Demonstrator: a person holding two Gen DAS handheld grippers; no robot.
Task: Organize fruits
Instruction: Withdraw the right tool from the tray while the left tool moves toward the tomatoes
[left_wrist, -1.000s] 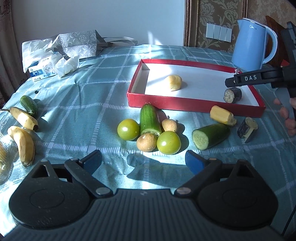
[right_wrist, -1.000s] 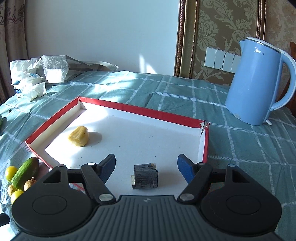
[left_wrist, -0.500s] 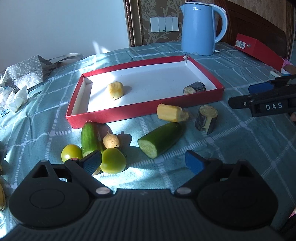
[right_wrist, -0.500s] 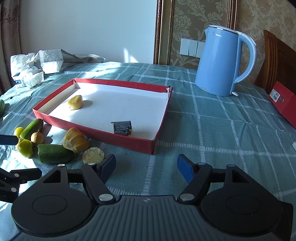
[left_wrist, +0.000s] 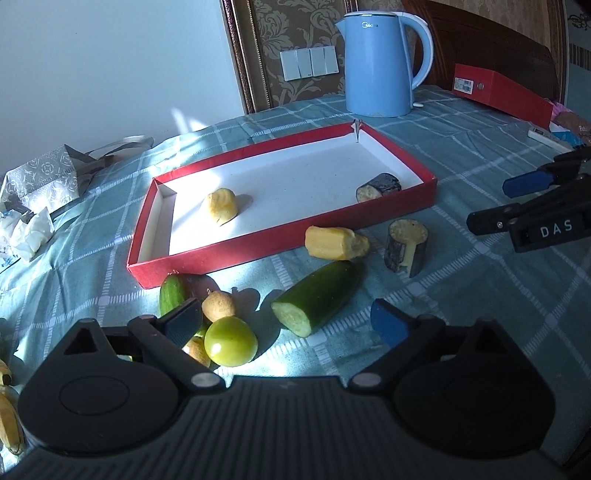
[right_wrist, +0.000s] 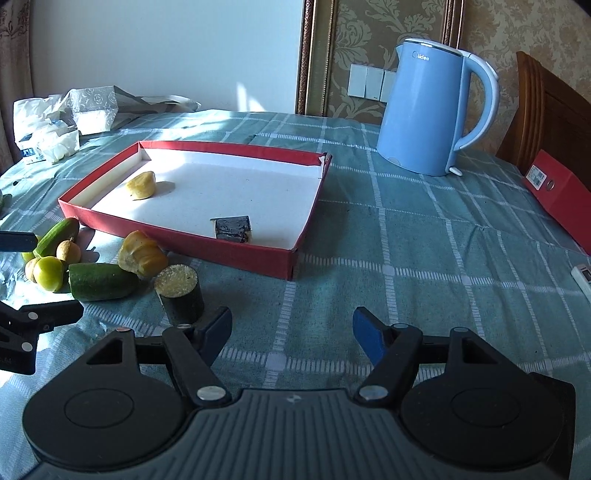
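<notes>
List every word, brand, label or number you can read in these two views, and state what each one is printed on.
"Midea": brand on the blue kettle, near its top rim.
"DAS": white letters on the right hand-held gripper, seen from the left wrist view.
White sticker on the red box at the right: print too small to read.
Blue-and-white packet at the far left: print too blurred to read.

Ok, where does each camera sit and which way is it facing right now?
Left wrist: on the left tool, looking down over green tomato and cut cucumber toward the red cardboard tray; the right tool shows at the frame's right.
Right wrist: on the right tool, facing bare checked tablecloth; the left tool's tips at the frame's left.
Shared: tray, blue kettle.
</notes>
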